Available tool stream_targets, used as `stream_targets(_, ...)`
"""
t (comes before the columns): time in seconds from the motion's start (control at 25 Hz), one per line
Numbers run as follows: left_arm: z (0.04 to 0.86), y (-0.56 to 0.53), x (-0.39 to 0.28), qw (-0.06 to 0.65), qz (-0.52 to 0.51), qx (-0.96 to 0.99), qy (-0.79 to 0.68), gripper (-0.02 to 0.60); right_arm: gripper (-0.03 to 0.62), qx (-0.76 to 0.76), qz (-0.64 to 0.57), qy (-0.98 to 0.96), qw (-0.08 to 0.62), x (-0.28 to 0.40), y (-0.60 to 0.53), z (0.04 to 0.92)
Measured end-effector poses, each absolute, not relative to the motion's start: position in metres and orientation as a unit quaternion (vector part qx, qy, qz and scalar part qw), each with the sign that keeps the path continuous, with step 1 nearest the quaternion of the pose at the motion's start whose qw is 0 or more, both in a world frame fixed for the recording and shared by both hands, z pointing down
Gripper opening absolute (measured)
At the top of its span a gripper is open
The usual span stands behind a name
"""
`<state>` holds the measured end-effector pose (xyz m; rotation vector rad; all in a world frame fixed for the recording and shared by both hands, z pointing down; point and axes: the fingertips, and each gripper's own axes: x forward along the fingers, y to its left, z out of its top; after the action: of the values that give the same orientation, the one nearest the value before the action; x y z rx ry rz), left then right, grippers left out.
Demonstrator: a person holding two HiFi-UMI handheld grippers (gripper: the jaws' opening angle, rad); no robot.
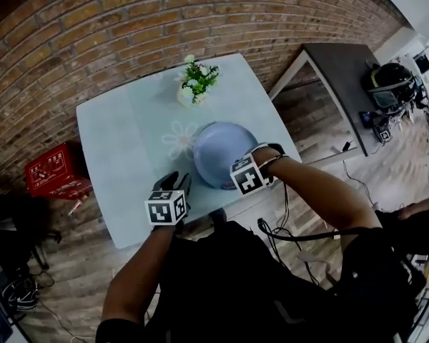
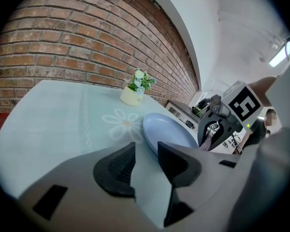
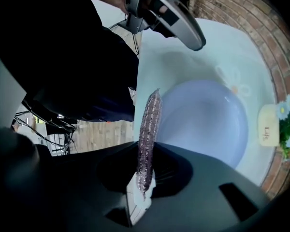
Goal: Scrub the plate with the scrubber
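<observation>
A pale blue plate (image 1: pixel 222 152) lies on the light blue table (image 1: pixel 121 141), toward the near edge. My right gripper (image 1: pixel 237 181) hovers at the plate's near right rim, shut on a thin glittery purple scrubber (image 3: pixel 149 134) that sticks out edge-on between its jaws, beside the plate (image 3: pixel 205 120). The left gripper (image 1: pixel 176 186) sits to the left of the plate near the table's front edge, open and empty (image 2: pixel 146 162). From the left gripper view, the plate (image 2: pixel 166 132) lies just ahead, with the right gripper (image 2: pixel 221 124) above its far side.
A small cream pot of flowers (image 1: pixel 194 83) stands behind the plate. A daisy pattern (image 1: pixel 177 138) is printed on the tablecloth. A brick wall (image 1: pixel 129 20) backs the table, a red crate (image 1: pixel 53 170) sits on the floor at left, and a dark table (image 1: pixel 343 70) stands at right.
</observation>
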<state>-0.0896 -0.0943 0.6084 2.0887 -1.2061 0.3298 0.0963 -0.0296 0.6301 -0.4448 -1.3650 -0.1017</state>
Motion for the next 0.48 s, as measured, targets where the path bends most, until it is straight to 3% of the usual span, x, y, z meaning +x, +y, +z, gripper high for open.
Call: stream_targets(0.48, 0.601, -0.095, -0.104, 0.345, 0.11, 0.791, -0.494, 0.16, 0.067, -0.12, 0.035, -0.686, 0.717, 0.055, -0.04, 0.638)
